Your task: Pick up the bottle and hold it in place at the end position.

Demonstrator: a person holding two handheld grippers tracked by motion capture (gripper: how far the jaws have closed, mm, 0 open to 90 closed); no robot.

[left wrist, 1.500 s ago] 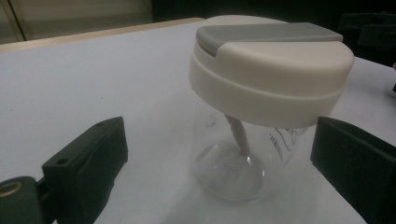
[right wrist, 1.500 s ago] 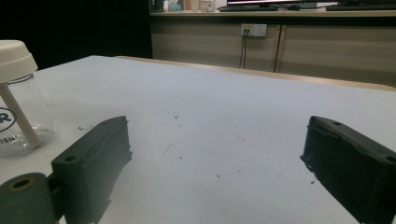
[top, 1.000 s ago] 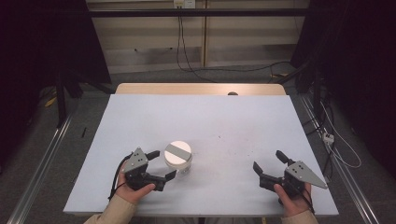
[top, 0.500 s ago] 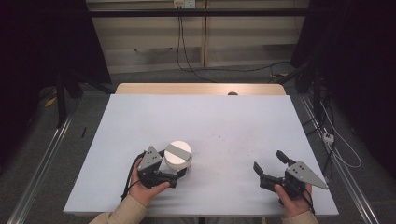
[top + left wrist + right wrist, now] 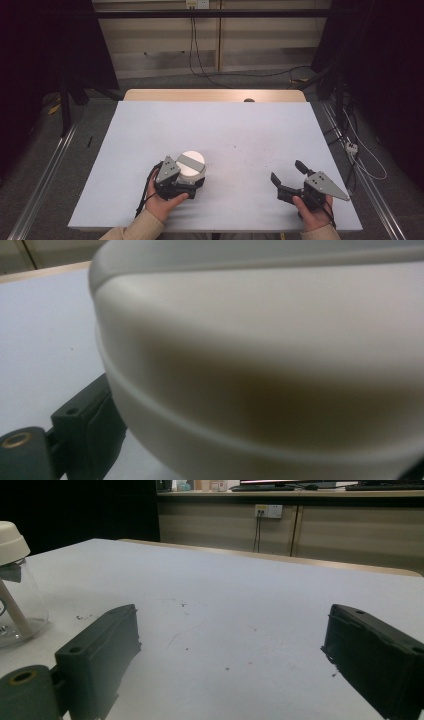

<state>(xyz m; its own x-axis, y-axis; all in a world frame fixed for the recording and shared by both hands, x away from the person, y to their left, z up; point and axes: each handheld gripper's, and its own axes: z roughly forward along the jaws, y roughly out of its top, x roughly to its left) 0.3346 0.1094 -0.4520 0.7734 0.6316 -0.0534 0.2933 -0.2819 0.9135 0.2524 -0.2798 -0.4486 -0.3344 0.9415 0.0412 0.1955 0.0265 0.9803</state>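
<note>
A clear jar with a white domed lid [image 5: 191,165] stands on the pale table [image 5: 235,130], near the front left. My left gripper [image 5: 193,181] reaches round it from the left, and its jaws have just been closing with the jar between them. In the left gripper view the lid [image 5: 260,355] looms very close; one black pad [image 5: 107,427] lies right beside its rim, and I see no firm squeeze. My right gripper [image 5: 286,170] rests at the front right, open and empty [image 5: 230,645]. From there the jar [image 5: 15,595] stands far to the left.
The sheet ends at a wooden strip [image 5: 215,95] along the far side. Metal rails [image 5: 45,170] run along the floor on both sides. Cables [image 5: 360,150] lie on the floor at the right, and dark curtains [image 5: 45,50] stand behind.
My left gripper slid to the right across the table until its jaws came round the jar. The jar and the right gripper have stayed in place.
</note>
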